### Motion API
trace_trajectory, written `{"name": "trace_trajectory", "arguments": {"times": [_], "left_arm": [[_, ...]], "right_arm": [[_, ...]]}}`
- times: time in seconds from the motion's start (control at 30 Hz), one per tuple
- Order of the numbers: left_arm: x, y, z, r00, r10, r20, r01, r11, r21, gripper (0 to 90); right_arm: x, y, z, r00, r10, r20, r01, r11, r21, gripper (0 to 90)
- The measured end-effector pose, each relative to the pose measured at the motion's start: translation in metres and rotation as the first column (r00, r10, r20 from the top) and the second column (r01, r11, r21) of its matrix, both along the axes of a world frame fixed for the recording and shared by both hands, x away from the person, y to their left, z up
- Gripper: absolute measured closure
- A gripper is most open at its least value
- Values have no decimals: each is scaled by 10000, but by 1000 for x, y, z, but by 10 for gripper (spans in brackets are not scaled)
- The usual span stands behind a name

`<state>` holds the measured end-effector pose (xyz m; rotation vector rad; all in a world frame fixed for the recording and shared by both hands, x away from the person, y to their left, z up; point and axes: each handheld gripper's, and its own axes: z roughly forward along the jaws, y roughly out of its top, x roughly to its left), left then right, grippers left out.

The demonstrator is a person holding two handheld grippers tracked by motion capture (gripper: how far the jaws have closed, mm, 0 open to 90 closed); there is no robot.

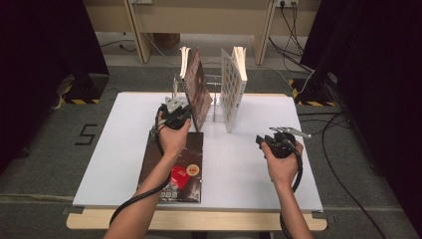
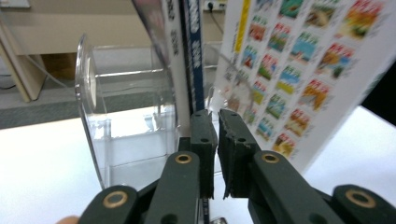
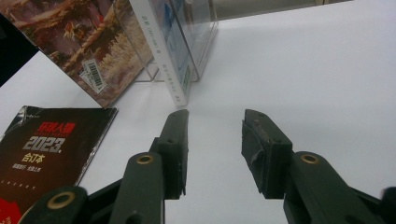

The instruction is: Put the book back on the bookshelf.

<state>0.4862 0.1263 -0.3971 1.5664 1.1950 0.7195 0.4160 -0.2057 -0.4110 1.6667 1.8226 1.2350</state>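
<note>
left tongs [image 1: 180,110] clamped on brown book [image 1: 198,89] edge in clear rack [image 2: 126,121], looks like pull-out step; next lift straight. right tongs [image 1: 268,139] open, empty.

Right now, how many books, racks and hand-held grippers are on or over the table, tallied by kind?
Books standing in the rack: 2, a brown-covered book and a white picture-grid book
Books lying flat: 1, a dark magazine
Clear rack: 1
Hand-held grippers: 2, left hand-held gripper and right hand-held gripper
Total: 6

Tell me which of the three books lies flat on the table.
The dark book with the red patch, lying under the left forearm; the other two stand upright in the clear rack.
</note>
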Motion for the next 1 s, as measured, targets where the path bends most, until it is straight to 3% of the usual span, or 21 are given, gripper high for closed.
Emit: {"name": "trace_trajectory", "arguments": {"times": [0.47,0.77,1.0], "left_arm": [[7,-2,0,9997,227,-70,-226,9997,91,874],[10,-5,-2,9996,277,-87,-275,9994,217,856],[5,-2,-2,9996,281,43,-281,9996,16,814]], "right_arm": [[0,-1,0,10000,-2,-24,2,10000,23,614],[1,-1,-1,10000,37,-25,-37,10000,-15,614],[0,-2,-1,10000,41,-16,-41,10000,-34,614]]}}
